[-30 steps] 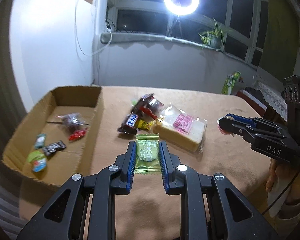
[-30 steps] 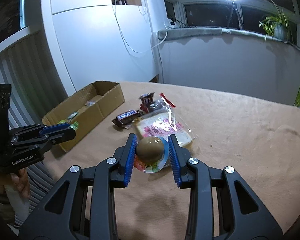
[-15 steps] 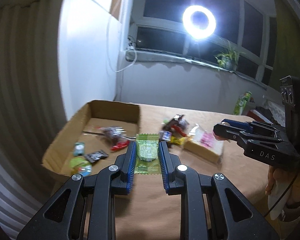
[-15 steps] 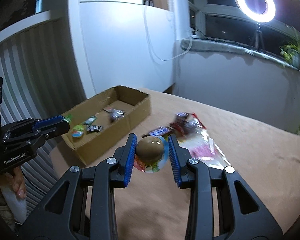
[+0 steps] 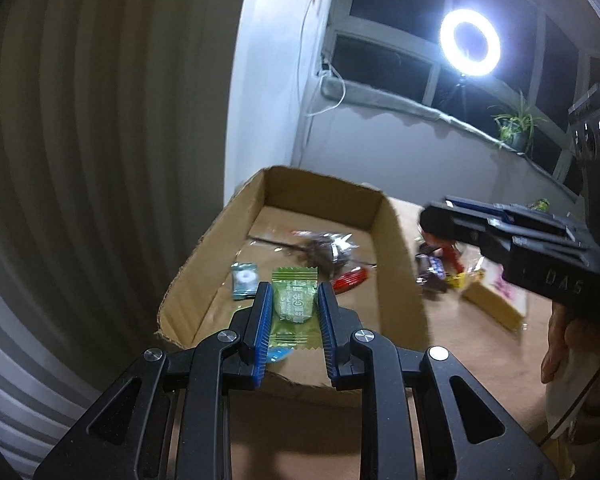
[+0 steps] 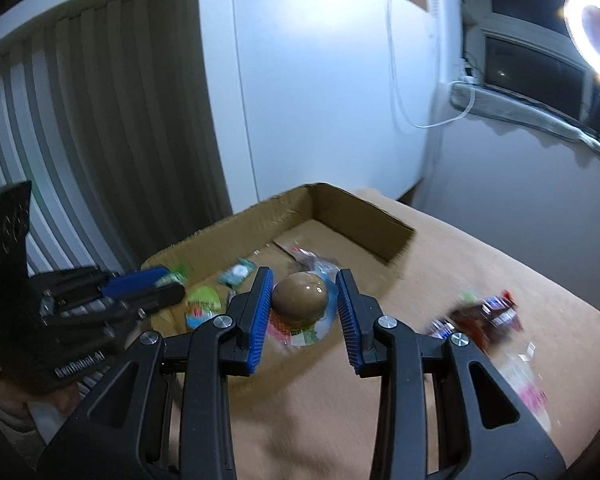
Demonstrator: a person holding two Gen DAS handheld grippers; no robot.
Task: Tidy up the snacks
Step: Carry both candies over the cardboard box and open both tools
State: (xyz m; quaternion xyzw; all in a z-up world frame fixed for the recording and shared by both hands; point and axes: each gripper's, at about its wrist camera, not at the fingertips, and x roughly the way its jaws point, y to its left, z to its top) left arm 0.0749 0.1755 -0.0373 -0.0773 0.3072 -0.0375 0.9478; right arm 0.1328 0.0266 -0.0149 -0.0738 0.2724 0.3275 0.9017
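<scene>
Green candy [image 5: 293, 307] clamped in left tongs [image 5: 293, 300] above box [image 5: 400, 264].

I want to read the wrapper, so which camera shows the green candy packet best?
The left wrist view: the green candy packet sits face-up and sharp in the left claw. The right wrist view shows only a blurred green edge beyond that claw's fingertips, print unreadable.
</scene>
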